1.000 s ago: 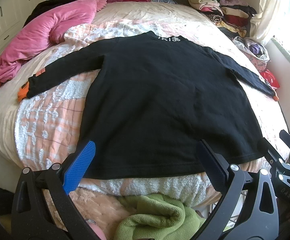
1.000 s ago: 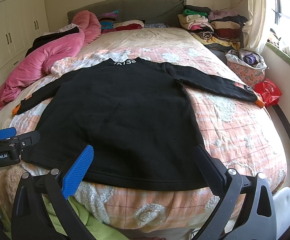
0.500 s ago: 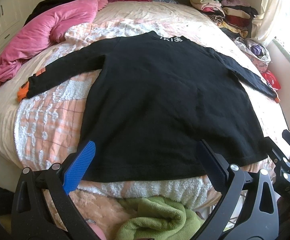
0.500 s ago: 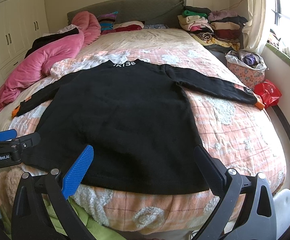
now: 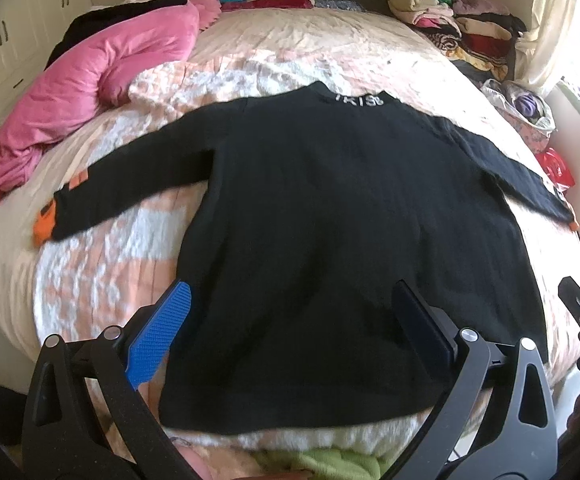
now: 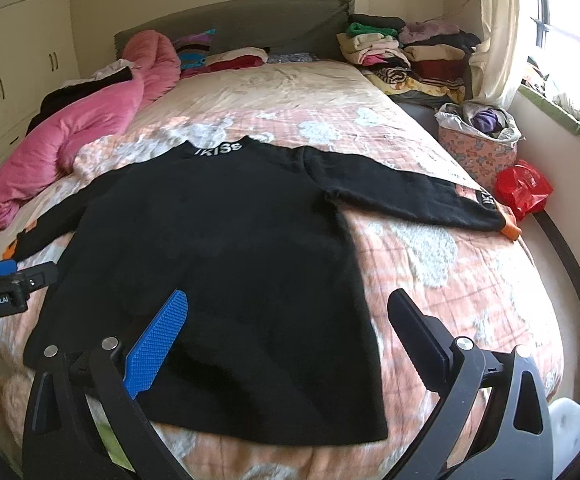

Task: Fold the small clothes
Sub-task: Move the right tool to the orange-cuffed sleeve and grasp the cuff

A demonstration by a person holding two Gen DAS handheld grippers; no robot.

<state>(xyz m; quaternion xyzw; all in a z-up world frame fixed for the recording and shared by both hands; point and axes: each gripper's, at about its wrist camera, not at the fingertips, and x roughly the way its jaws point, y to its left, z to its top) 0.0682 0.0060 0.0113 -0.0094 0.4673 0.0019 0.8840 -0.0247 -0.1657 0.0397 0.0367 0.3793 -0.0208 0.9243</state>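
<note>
Black long-sleeved sweater (image 6: pixel 226 272) spread flat, sleeves outstretched, collar toward the headboard and hem at the foot edge of the bed (image 6: pixel 470 280), with the left hand-held gripper (image 5: pixel 290 320) and right hand-held gripper (image 6: pixel 288 320) above the hem, both wide open and holding nothing.

A wide bed under a peach-and-white patterned quilt (image 6: pixel 430 264) fills the room; cream wardrobe doors (image 6: pixel 22 64) stand left, a bright sunlit window (image 6: pixel 570 20) right, a grey-green padded headboard (image 6: pixel 250 24) far.
</note>
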